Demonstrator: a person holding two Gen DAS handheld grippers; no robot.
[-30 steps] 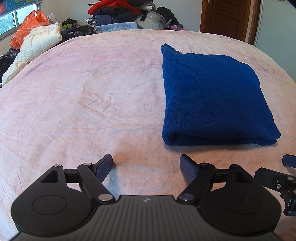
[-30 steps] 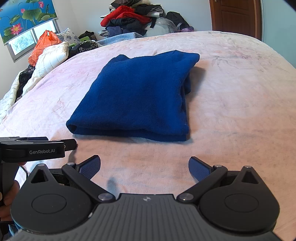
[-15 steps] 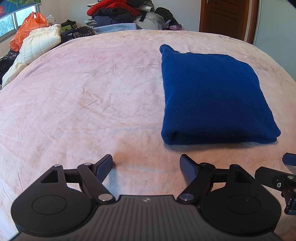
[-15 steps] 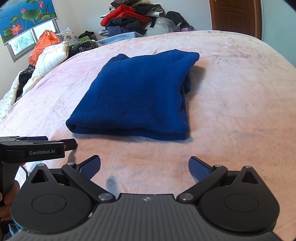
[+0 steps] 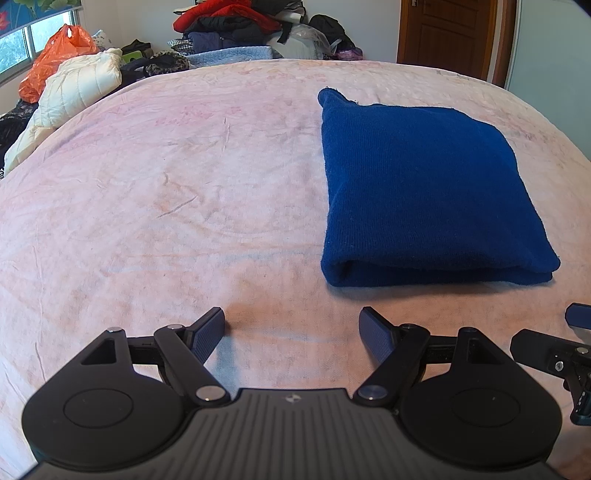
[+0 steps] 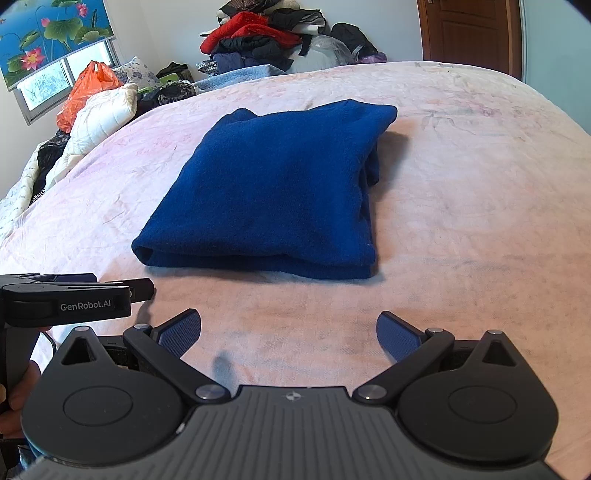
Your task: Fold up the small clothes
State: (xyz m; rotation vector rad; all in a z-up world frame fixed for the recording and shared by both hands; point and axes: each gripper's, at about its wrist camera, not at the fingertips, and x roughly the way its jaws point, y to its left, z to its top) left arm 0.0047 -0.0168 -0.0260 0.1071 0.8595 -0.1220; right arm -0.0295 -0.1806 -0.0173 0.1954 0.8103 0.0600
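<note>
A dark blue knit garment (image 5: 424,192) lies folded into a flat rectangle on the pink bedsheet (image 5: 166,206); it also shows in the right wrist view (image 6: 273,192). My left gripper (image 5: 291,328) is open and empty, just in front of the garment's near left corner. My right gripper (image 6: 288,332) is open and empty, just in front of the garment's near folded edge. The left gripper's body shows at the left of the right wrist view (image 6: 66,299), and part of the right gripper shows at the right edge of the left wrist view (image 5: 554,354).
A pile of clothes (image 6: 266,40) is heaped at the bed's far end. A white quilted jacket (image 5: 74,99) and an orange plastic bag (image 5: 55,59) lie at the far left by the window. A brown door (image 5: 450,33) stands at the far right.
Both grippers have drifted slightly; the folded garment sits a touch higher in both views. Both stay open and empty.
</note>
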